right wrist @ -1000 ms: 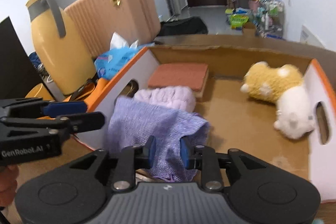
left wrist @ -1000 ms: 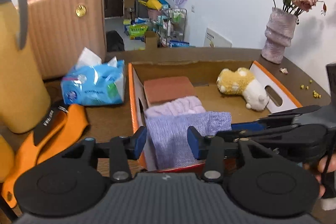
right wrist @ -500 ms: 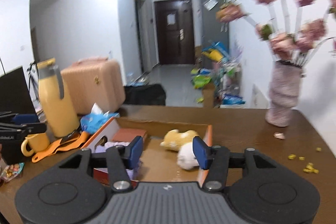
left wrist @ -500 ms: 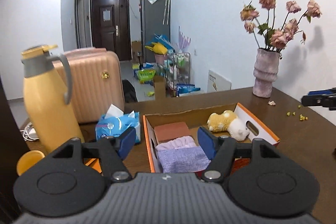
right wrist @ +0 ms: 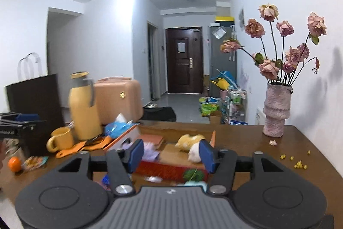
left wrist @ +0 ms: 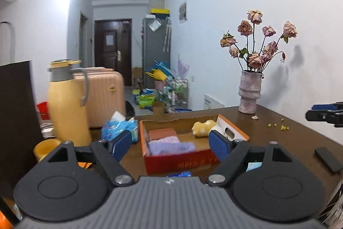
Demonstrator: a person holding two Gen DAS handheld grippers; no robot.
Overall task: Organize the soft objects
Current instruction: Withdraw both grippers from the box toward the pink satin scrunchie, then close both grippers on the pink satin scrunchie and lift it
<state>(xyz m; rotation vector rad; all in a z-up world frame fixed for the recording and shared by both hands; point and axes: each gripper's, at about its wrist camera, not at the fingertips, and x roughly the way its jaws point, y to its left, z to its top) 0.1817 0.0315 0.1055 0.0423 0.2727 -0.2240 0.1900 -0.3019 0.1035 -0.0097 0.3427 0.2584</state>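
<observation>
An orange-rimmed cardboard box (left wrist: 233, 129) sits on the brown table. In it lie a folded purple cloth (left wrist: 171, 147), a pink towel (left wrist: 164, 139), an orange-brown pad (left wrist: 161, 133) and a yellow-and-white plush toy (left wrist: 203, 127). My left gripper (left wrist: 170, 144) is open and empty, held back from and above the box. My right gripper (right wrist: 170, 153) is open and empty, also back from the box (right wrist: 171, 171); the plush (right wrist: 190, 141) and purple cloth (right wrist: 150, 152) show between its fingers.
A yellow thermos (left wrist: 66, 104), yellow mug (right wrist: 61, 140), blue tissue pack (left wrist: 118, 127) and pink suitcase (left wrist: 105, 91) stand left of the box. A vase of dried roses (left wrist: 249, 91) stands at the back right. An orange (right wrist: 14, 164) and snack packet lie at the left.
Both grippers pulled up and far back from the box and opened wider. The right gripper let go of the purple cloth, which now lies in the box.
</observation>
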